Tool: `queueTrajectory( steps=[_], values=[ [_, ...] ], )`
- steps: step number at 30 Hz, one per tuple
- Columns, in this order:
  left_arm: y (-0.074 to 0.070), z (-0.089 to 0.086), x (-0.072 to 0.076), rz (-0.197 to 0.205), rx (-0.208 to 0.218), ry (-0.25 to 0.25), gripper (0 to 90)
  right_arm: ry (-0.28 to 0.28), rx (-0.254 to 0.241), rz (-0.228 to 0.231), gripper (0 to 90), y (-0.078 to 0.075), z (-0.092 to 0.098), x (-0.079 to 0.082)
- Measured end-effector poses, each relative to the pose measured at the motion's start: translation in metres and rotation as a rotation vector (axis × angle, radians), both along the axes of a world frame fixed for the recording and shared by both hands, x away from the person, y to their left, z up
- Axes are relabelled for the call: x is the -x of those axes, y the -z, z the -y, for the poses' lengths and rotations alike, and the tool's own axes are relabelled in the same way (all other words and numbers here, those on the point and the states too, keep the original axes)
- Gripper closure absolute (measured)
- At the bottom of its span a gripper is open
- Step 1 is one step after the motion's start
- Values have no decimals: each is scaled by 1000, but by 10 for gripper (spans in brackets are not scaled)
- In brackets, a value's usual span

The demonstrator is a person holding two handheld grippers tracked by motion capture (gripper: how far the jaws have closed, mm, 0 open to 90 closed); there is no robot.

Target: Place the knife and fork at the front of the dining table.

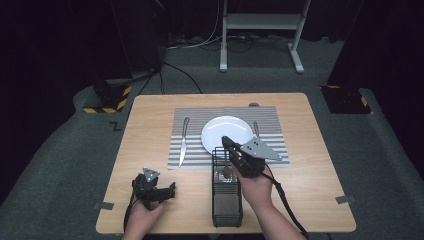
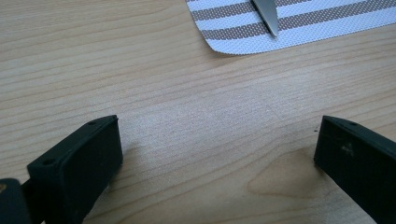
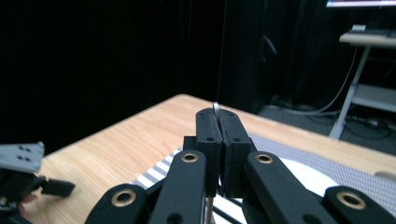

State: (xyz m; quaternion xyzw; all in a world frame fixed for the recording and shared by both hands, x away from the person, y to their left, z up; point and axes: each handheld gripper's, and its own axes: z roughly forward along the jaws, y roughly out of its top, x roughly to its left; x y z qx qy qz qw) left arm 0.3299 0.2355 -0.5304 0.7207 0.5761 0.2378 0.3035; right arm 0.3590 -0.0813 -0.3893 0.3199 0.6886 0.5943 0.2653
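Observation:
My right gripper hangs over the far end of a black wire basket, jaws tilted up and away. In the right gripper view the pads are pressed together on a thin metal utensil handle, whose tip pokes out above them. The utensil's shaft runs down into the basket to a dark rounded end. My left gripper rests on the bare wood at the front left, open, with nothing between its jaws.
A striped placemat lies mid-table with a white plate on it. A knife lies left of the plate and a fork right of it. The knife's tip lies just ahead of my left gripper.

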Motion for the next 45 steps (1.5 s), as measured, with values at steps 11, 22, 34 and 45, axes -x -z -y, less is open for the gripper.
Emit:
queueTrajectory(
  steps=[11,22,34,45],
  values=[
    [0,0,0,0,1,0,11,6,-55,91,883,-28,10,18],
    [0,0,0,0,0,0,11,8,-85,147,883,-46,19,28],
    [0,0,0,0,0,0,11,42,-133,190,882,-70,46,34],
    [0,0,0,0,1,0,11,122,-120,228,881,-79,79,38]
  ],
)
